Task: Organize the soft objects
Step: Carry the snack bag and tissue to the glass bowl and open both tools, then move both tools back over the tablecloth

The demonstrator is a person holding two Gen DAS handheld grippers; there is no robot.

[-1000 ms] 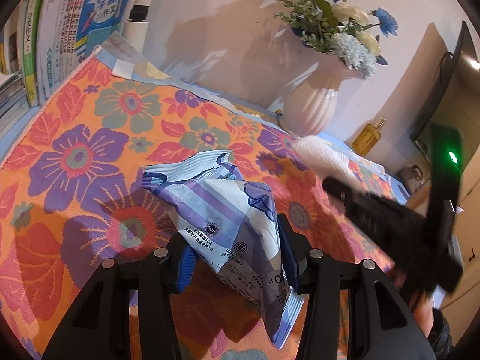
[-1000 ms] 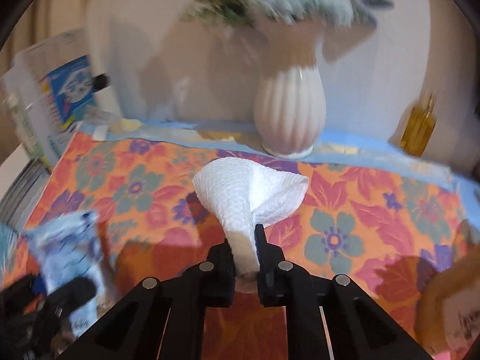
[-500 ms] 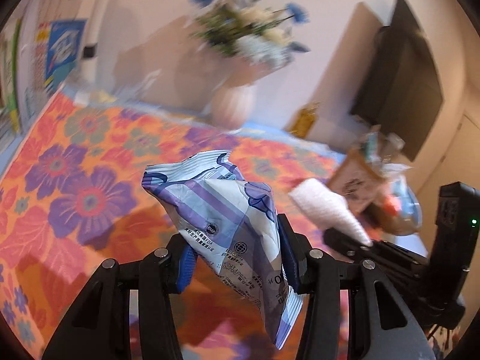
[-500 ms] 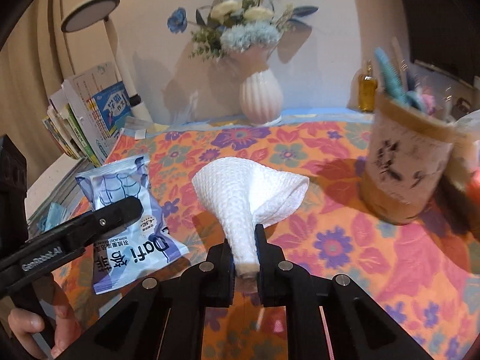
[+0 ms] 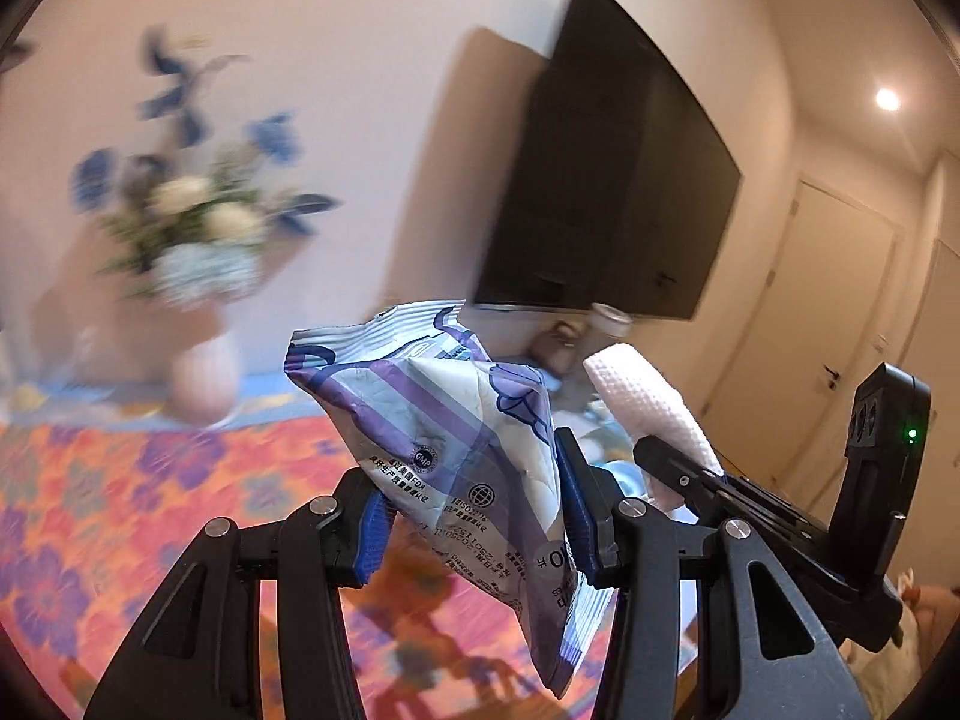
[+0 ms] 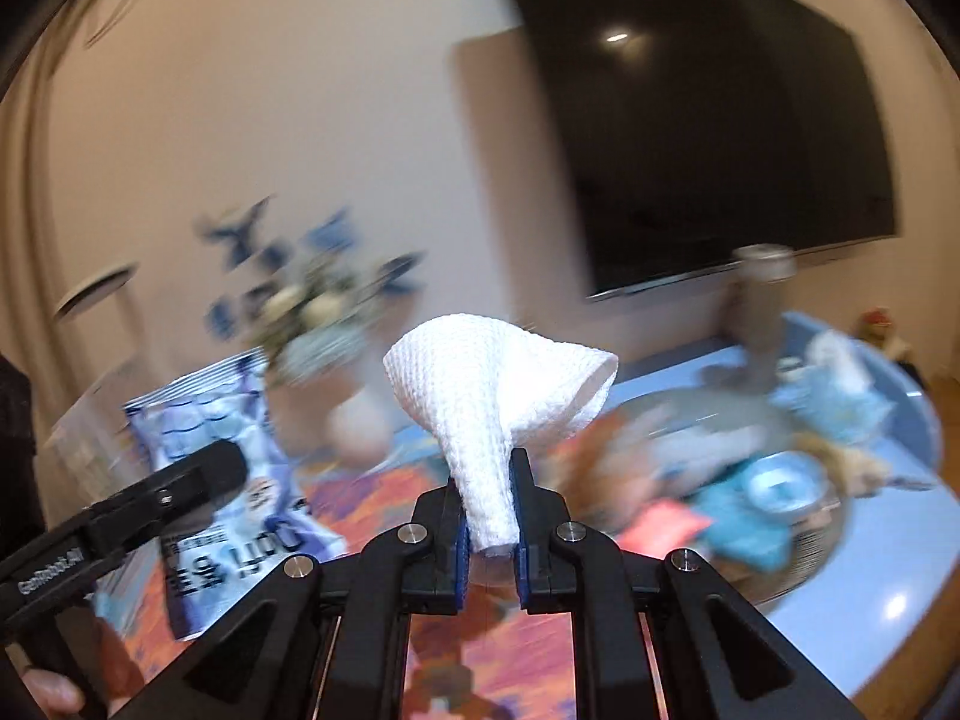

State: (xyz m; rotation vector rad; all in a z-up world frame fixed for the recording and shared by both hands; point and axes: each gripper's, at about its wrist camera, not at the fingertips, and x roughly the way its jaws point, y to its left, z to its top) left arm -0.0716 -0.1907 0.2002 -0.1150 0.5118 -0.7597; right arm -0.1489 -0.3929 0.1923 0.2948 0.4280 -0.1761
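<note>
The left gripper (image 5: 474, 516) is clamped on a purple-and-white pouch (image 5: 462, 420). The pouch sits between the blue pads (image 5: 372, 531), pinched across its lower half; its crimped top edge rises above the jaws and tilts to the left, and its bottom corner hangs below them on the right side. It is held in the air above the floral cloth (image 5: 90, 510).

The right gripper (image 6: 487, 516) is closed on a white towel (image 6: 498, 384). The narrow, bunched end of the towel is squeezed between the two pads (image 6: 459, 546), and the rest flares upward and to the right into an open funnel shape above the jaws. It too is off the table.

In the left wrist view the towel (image 5: 651, 402) and the right gripper (image 5: 678, 468) appear just to the right of the pouch, close beside it but apart. In the right wrist view the pouch (image 6: 222, 468) and the left gripper (image 6: 198, 480) lie to the left, with a hand (image 6: 54, 684) at the lower left edge.

Behind them stand a blurred vase (image 5: 201, 378) of blue and white flowers (image 5: 198, 222) and a dark screen (image 5: 606, 192) on the wall. To the right, a tray (image 6: 828, 558) holds blurred blue items.
</note>
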